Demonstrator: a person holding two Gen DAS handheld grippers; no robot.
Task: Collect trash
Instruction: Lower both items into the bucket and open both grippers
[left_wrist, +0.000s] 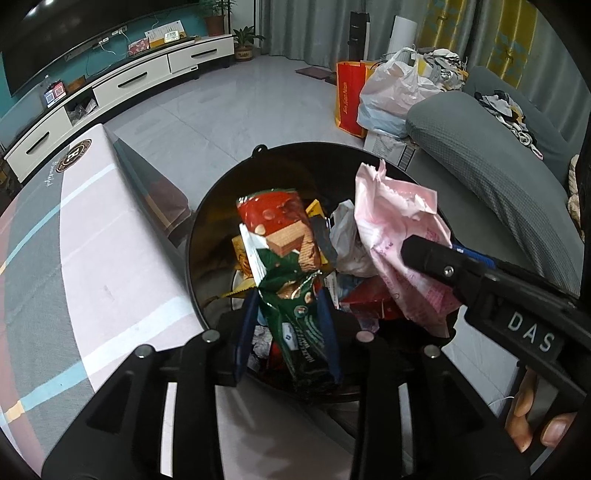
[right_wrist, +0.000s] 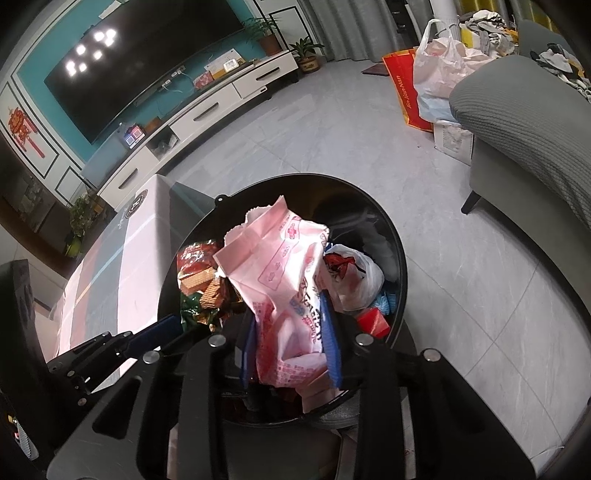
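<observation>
A black round bin (left_wrist: 191, 254) (right_wrist: 405, 280), piled with wrappers, sits directly below both grippers. My left gripper (left_wrist: 288, 325) is open over it; a green and red wafer wrapper (left_wrist: 280, 236) (right_wrist: 201, 284) stands loosely between its blue pads, touching only the right pad. My right gripper (right_wrist: 291, 332) is shut on a crumpled pink paper bag (right_wrist: 280, 266) (left_wrist: 399, 221) that sticks up above the trash. In the left wrist view, a right gripper finger (left_wrist: 428, 254) lies against that bag. A white plastic bag (right_wrist: 358, 280) and red wrappers lie inside the bin.
A low table under a pink and grey cloth (left_wrist: 92, 240) touches the bin's left side. A grey sofa (left_wrist: 498, 177) stands right. A red bag (left_wrist: 349, 96) and full plastic bags (left_wrist: 391, 88) sit beyond. A TV cabinet (left_wrist: 122, 85) lines the far wall.
</observation>
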